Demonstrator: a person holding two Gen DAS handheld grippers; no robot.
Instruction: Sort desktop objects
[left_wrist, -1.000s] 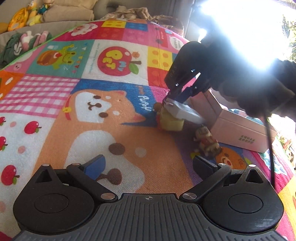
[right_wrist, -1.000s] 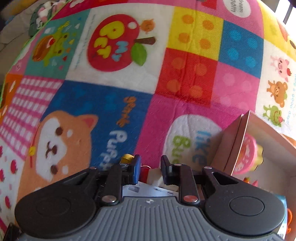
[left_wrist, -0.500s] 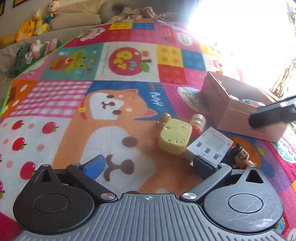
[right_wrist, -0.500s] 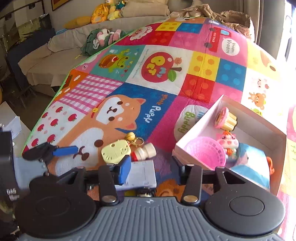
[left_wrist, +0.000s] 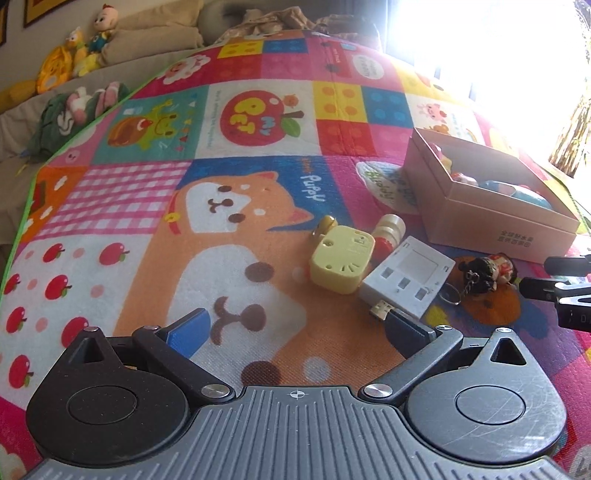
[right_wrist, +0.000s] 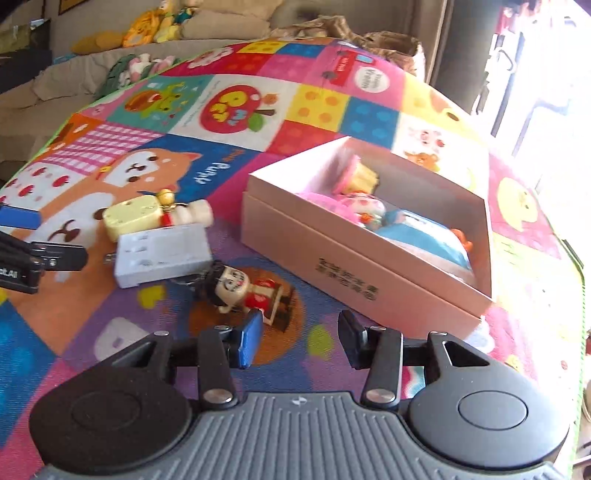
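Observation:
On the colourful play mat lie a yellow cat-face toy (left_wrist: 341, 260) (right_wrist: 131, 218), a small bottle with a red band (left_wrist: 386, 230) (right_wrist: 192, 216), a white flat gadget (left_wrist: 408, 275) (right_wrist: 162, 254) and a doll keychain (left_wrist: 487, 271) (right_wrist: 240, 290). A pink box (left_wrist: 491, 218) (right_wrist: 351, 266) at the right holds several toys. My left gripper (left_wrist: 297, 326) is open and low over the mat, its right finger close to the white gadget. My right gripper (right_wrist: 300, 338) hovers in front of the doll; its jaws are closing with nothing between them.
The mat covers a rounded surface that falls away at its edges. A sofa with plush toys (left_wrist: 74, 55) runs along the back. Strong window glare fills the upper right. The right gripper's fingers (left_wrist: 565, 284) show at the left view's right edge.
My right gripper let go of the white gadget, drew back toward the box side and spread its jaws. The gadget now lies flat beside the yellow toy. The left gripper shifted slightly.

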